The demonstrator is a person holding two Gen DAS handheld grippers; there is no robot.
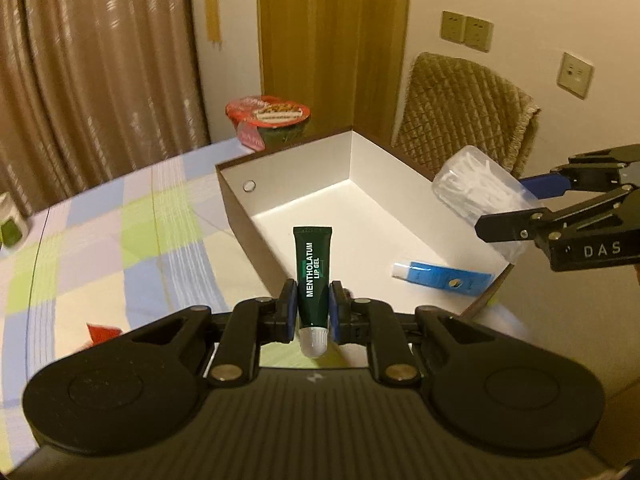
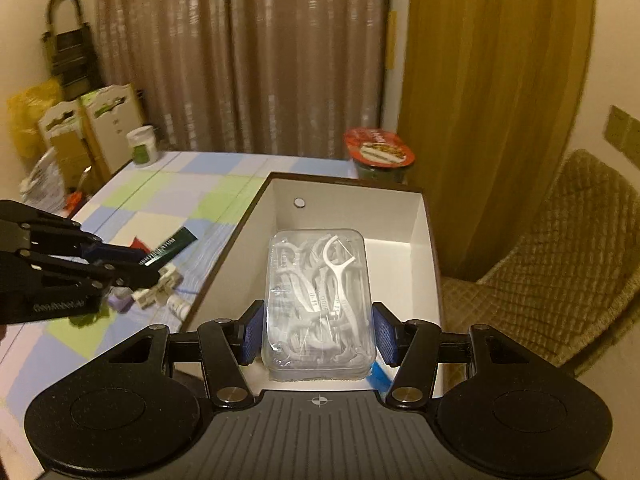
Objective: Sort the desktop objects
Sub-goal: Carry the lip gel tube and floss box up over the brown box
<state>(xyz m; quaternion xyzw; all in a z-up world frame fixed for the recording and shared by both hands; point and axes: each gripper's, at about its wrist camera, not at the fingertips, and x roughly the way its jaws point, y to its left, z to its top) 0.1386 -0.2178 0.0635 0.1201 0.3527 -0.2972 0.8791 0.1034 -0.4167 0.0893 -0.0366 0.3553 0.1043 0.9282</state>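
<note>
Curtains and a wooden panel backed a surface (image 1: pixel 120 220) covered with a pastel checked cloth, on which stood an open white-lined box (image 1: pixel 304 208), evidently the place meant for the sorted things.

The left gripper (image 1: pixel 313 312) had its fingers narrowed onto a dark green lip gel tube (image 1: pixel 313 272), cap toward the camera and crimped end pointing forward. In the right wrist view the tube hung over the cloth just left of the box wall, so it was probably on its way in but not yet over the opening.

The right gripper (image 2: pixel 318 330) carried a clear case of floss picks (image 2: pixel 318 304), fingers set on its two long sides, above the box interior. From the left wrist view the case sat over the far right rim, tilted. A blue tube (image 1: pixel 442 278) already lay on the box floor near the right corner.

Inside the box, most of the floor was bare toward the back and left, giving room for both items without stacking on the blue tube. Its walls stood tall, so the lip gel would need to clear the near left edge. Small loose objects (image 2: pixel 156 296) still lay on the cloth beside the box, beneath the left gripper. An instant noodle bowl (image 1: pixel 268 124) stood behind the far corner, well clear.
</note>
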